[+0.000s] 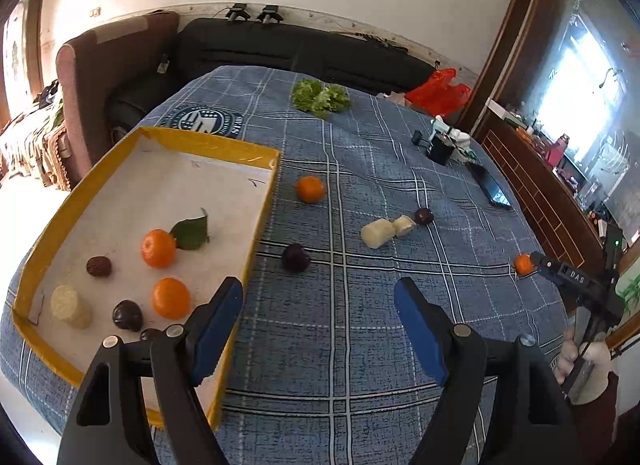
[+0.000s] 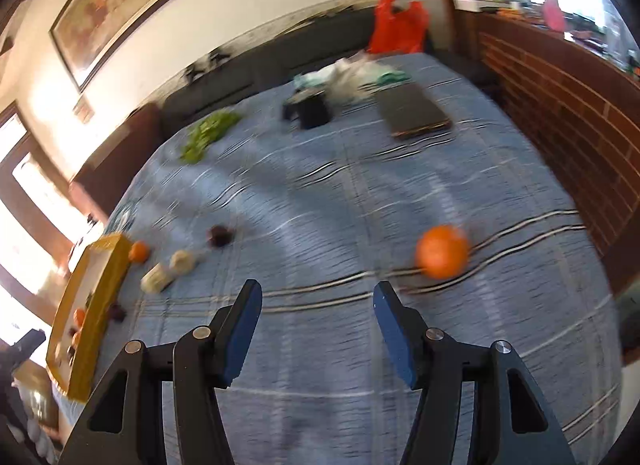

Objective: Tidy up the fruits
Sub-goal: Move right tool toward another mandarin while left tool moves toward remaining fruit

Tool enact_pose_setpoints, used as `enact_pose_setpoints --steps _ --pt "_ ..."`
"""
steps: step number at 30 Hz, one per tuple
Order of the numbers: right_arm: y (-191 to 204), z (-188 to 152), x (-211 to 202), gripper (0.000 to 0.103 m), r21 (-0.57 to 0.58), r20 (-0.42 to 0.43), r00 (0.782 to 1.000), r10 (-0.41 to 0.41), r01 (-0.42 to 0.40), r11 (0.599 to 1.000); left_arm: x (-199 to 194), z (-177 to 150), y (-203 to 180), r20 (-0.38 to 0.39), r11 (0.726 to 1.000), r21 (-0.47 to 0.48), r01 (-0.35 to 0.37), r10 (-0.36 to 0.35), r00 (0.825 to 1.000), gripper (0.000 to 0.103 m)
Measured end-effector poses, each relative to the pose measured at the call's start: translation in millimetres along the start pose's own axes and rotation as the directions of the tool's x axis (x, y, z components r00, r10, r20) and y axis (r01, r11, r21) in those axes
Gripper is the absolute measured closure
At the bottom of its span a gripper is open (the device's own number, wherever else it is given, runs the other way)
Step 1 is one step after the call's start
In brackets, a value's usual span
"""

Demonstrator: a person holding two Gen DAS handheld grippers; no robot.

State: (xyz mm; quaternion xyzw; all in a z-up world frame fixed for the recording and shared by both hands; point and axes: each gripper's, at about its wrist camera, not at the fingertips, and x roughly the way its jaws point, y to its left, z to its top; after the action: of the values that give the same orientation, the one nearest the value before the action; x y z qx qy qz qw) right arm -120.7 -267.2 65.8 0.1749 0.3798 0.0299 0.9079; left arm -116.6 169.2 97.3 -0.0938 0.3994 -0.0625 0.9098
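Blue plaid cloth (image 2: 320,193) lies under both empty grippers, left gripper (image 1: 318,329) spread, right gripper (image 2: 316,325) seemingly half-spread.

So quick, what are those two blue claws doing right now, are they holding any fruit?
Left gripper: open, holding nothing, just beside the yellow tray.
Right gripper: open, holding nothing, with an orange lying ahead of it.

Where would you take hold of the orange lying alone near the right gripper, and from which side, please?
Grip the orange across its widest middle, coming from above and slightly behind. It is round and sits free on the cloth, with nothing beside it. The right gripper, empty, would probably need a wider opening.
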Motion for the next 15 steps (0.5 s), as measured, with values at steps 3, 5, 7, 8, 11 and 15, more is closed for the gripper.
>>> enact_pose_setpoints --steps 3,5,7,8,11,15 --pt "-22.1 9.1 2.8 0.040 0.045 0.014 1.000 -0.022 0.021 0.999 17.3 4.4 -11.6 -0.025 1.000 0.026 0.007 -0.007 1.000 0.026" --pt "-31.9 14.3 8.9 0.040 0.064 0.016 0.999 -0.034 0.033 0.997 30.6 8.2 -17.9 -0.047 0.999 0.041 0.008 -0.006 0.999 0.026" --pt "-36.9 17.2 16.4 0.040 0.078 0.013 0.999 -0.047 0.046 0.996 45.3 11.6 -23.8 -0.070 0.999 0.052 0.009 -0.005 0.998 0.026" --pt "-40.0 18.9 20.4 0.040 0.083 0.009 0.999 -0.053 0.052 0.995 51.0 13.0 -26.2 -0.079 0.998 0.056 0.008 -0.004 0.997 0.026" --pt "-42.9 17.9 31.1 0.039 0.086 0.003 0.996 -0.088 0.088 0.992 71.0 16.6 -36.8 -0.101 0.996 0.088 0.016 -0.007 0.995 0.026" --pt "-39.6 17.6 44.7 0.038 0.066 -0.010 0.993 -0.121 0.122 0.990 93.4 21.6 -50.2 -0.104 0.988 0.155 0.016 0.000 0.995 0.026"
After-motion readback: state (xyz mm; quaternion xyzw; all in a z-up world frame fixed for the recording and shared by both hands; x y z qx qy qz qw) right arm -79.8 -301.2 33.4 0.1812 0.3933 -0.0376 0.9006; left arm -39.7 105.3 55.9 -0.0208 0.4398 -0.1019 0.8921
